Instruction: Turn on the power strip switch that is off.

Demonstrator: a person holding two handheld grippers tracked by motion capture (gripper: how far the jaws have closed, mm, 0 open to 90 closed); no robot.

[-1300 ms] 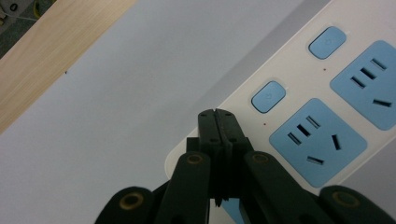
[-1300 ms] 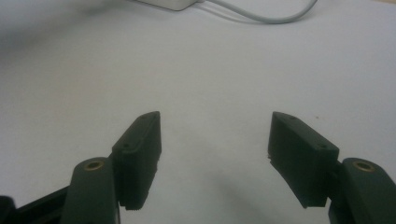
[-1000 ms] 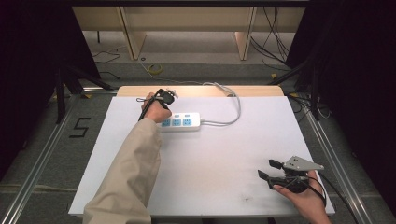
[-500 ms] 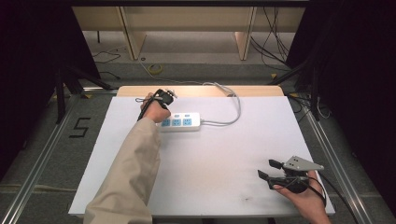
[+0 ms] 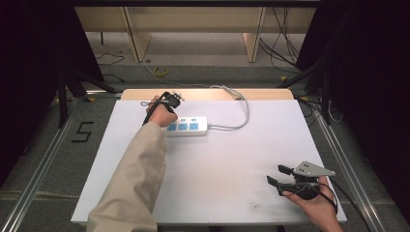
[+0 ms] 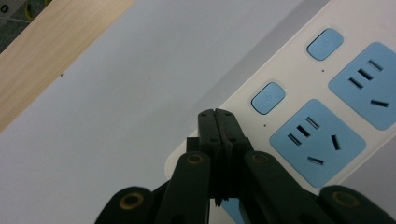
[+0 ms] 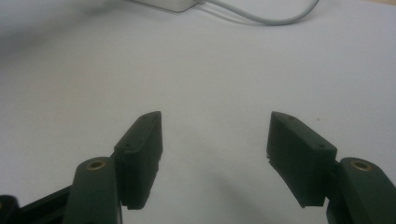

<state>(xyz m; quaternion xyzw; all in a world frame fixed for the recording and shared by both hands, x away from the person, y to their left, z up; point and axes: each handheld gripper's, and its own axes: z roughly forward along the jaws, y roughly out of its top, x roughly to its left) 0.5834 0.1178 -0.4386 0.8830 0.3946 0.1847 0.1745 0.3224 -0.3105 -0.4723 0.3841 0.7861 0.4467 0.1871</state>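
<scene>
A white power strip [image 5: 187, 126] with three blue sockets lies at the back of the white table; its grey cable [image 5: 241, 111] loops off to the back right. My left gripper [image 5: 170, 100] is at the strip's left end, jaws shut with nothing between them. In the left gripper view its tips [image 6: 216, 116] rest over the end of the strip [image 6: 299, 107], close to a blue switch button [image 6: 268, 97]. My right gripper [image 5: 279, 175] sits at the table's front right, open and empty. In the right gripper view its fingers [image 7: 142, 140] stand wide apart over the bare white surface.
The white table top [image 5: 217, 169] has a wooden strip [image 5: 261, 94] along its back edge. Metal rails [image 5: 38, 179] run along both sides. Wooden furniture legs [image 5: 254, 46] and loose cables lie on the floor behind.
</scene>
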